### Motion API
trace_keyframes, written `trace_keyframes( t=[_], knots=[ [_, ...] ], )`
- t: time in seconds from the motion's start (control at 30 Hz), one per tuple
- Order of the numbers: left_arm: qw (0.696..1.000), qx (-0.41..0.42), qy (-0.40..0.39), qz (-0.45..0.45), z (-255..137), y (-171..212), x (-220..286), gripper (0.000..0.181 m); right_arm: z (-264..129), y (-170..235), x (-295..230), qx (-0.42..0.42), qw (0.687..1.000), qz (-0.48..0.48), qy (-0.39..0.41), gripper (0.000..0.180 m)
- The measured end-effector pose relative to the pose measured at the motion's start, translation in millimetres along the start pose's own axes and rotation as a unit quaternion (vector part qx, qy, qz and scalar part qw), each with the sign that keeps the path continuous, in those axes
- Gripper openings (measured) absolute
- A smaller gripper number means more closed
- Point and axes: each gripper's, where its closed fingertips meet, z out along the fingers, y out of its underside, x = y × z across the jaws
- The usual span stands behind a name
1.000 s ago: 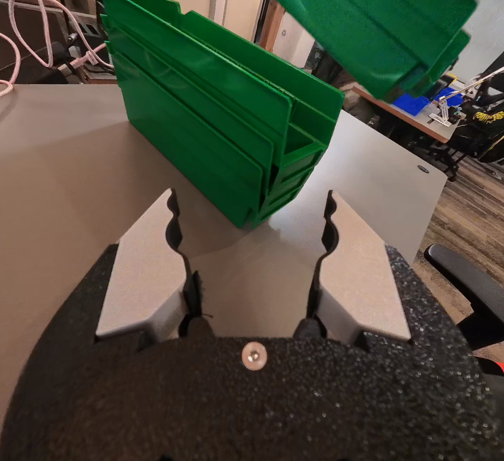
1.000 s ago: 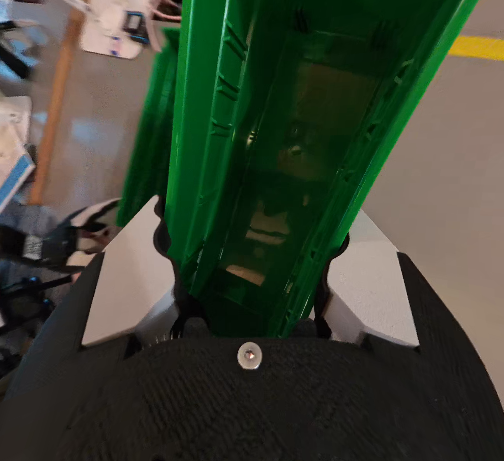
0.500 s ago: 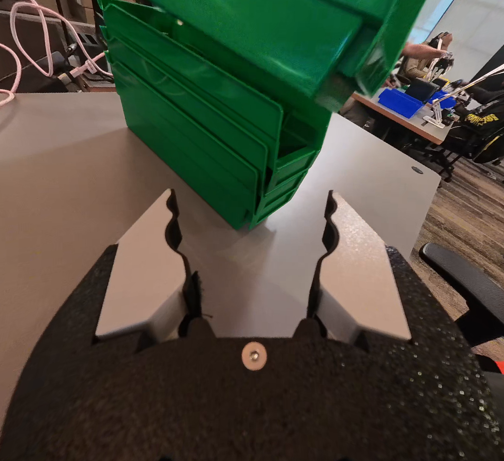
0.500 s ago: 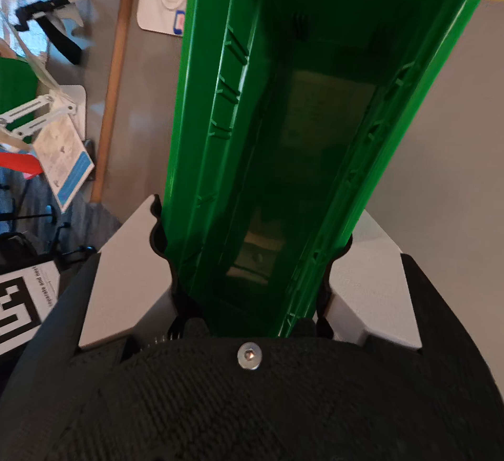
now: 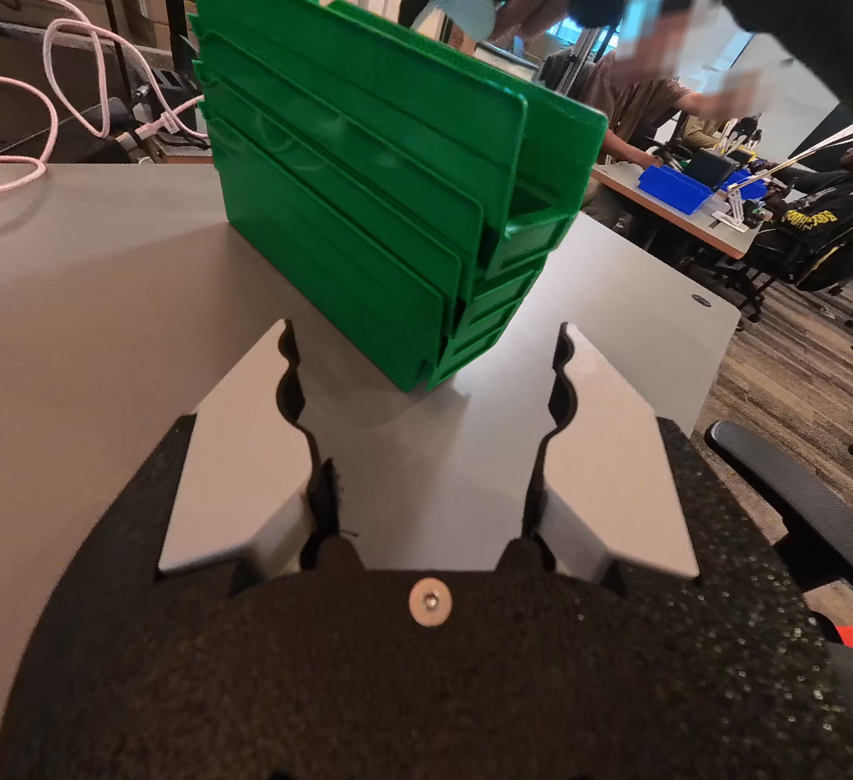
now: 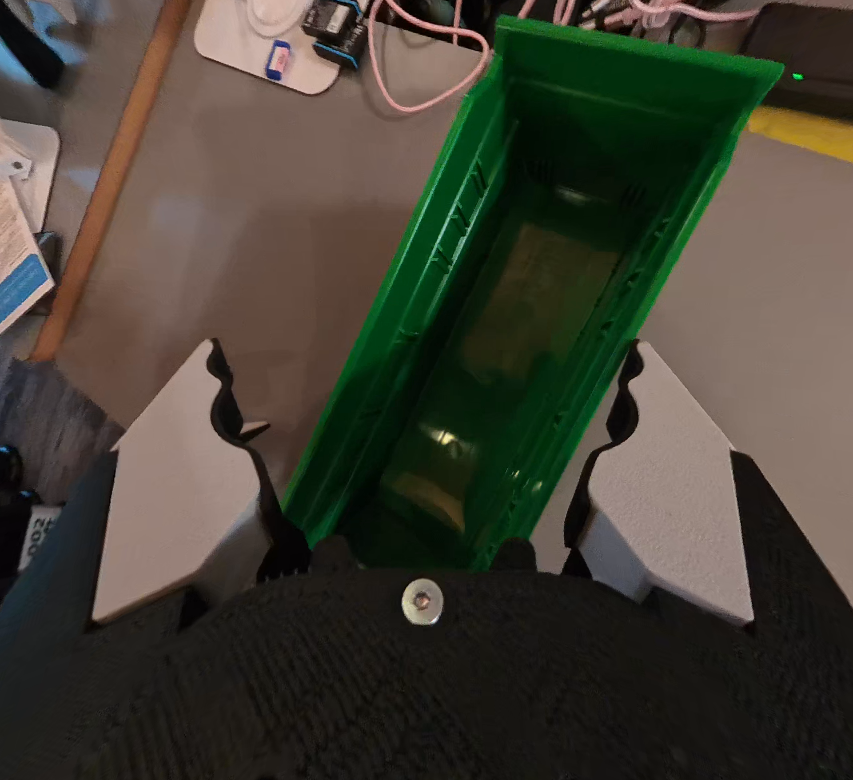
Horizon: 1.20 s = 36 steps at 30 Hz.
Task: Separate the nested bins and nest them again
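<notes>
A stack of several nested green bins (image 5: 369, 213) stands on the grey table (image 5: 92, 273), just ahead of my left gripper (image 5: 424, 333). The left gripper is open and empty, low over the table, a short way from the stack's near corner. In the right wrist view I look down into the top green bin (image 6: 544, 296), which is empty. My right gripper (image 6: 424, 347) is above its near end with the fingers spread wide on either side, apart from the bin's walls. The lower bins are hidden under it in that view.
Pink cables (image 5: 69, 65) lie behind the stack and also show in the right wrist view (image 6: 415, 65). A white plate with a small black device (image 6: 286, 19) sits at the back left. The table's right edge (image 5: 692, 342) and a chair armrest (image 5: 784, 481) are near. People sit at a far table with a blue bin (image 5: 674, 195).
My right gripper carried a green bin over the stack, set it into the top, and opened. The left gripper has stayed open and nearly still.
</notes>
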Motion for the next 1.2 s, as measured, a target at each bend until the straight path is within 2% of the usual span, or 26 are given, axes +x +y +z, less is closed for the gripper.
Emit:
trace_keyframes(
  t=[0.07, 0.17, 0.27, 0.33, 0.4, 0.5, 0.57, 0.67, 0.77, 0.93, 0.97, 1.03, 1.2],
  knots=[
    [1.000, -0.001, 0.000, -0.002, 0.1, 0.5, -0.4, 0.109, -11.2, -1.7, -7.4, 0.032, 0.999, -0.033, -0.022, 0.160],
    [1.000, 0.003, -0.003, 0.002, -0.8, -1.3, -0.7, 0.110, -47.1, -7.0, -27.9, 0.161, 0.979, -0.090, -0.084, 0.160],
    [1.000, 0.008, -0.011, 0.007, -2.4, -3.5, -2.5, 0.110, -104.5, 17.9, -40.1, 0.314, 0.930, -0.146, -0.126, 0.159],
    [1.000, 0.012, -0.017, 0.009, -3.6, -5.2, -4.7, 0.110, -136.7, 54.1, -33.2, 0.387, 0.895, -0.186, -0.121, 0.148],
    [0.999, 0.017, -0.028, 0.013, -5.6, -7.4, -7.5, 0.110, -157.6, 90.7, -5.7, 0.448, 0.864, -0.220, -0.061, 0.134],
    [0.997, 0.041, -0.058, 0.031, -12.3, -16.6, -14.7, 0.109, -178.8, 132.5, 67.7, 0.532, 0.808, -0.234, 0.097, 0.128],
    [0.994, 0.062, -0.079, 0.045, -17.3, -24.3, -19.5, 0.109, -186.3, 155.3, 116.6, 0.566, 0.781, -0.211, 0.160, 0.128],
    [0.989, 0.089, -0.099, 0.059, -20.2, -32.3, -23.1, 0.109, -185.7, 178.2, 177.7, 0.582, 0.769, -0.168, 0.204, 0.129],
    [0.988, 0.103, -0.098, 0.068, -14.1, -34.3, -16.7, 0.109, -183.2, 186.0, 216.1, 0.571, 0.771, -0.156, 0.237, 0.129],
    [0.988, 0.079, -0.088, 0.094, 6.4, -30.6, 6.4, 0.113, -185.9, 192.8, 238.3, 0.582, 0.775, -0.117, 0.216, 0.128],
    [0.989, 0.070, -0.088, 0.095, 10.3, -31.5, 11.5, 0.116, -185.9, 193.6, 240.4, 0.584, 0.777, -0.108, 0.207, 0.128],
    [0.992, 0.050, -0.083, 0.077, 19.1, -38.6, 21.9, 0.134, -187.4, 194.1, 241.7, 0.591, 0.778, -0.096, 0.189, 0.127],
    [0.993, 0.011, -0.103, 0.059, 49.5, -97.6, 28.0, 0.158, -187.6, 192.7, 238.4, 0.598, 0.782, -0.084, 0.153, 0.124]
  ],
)
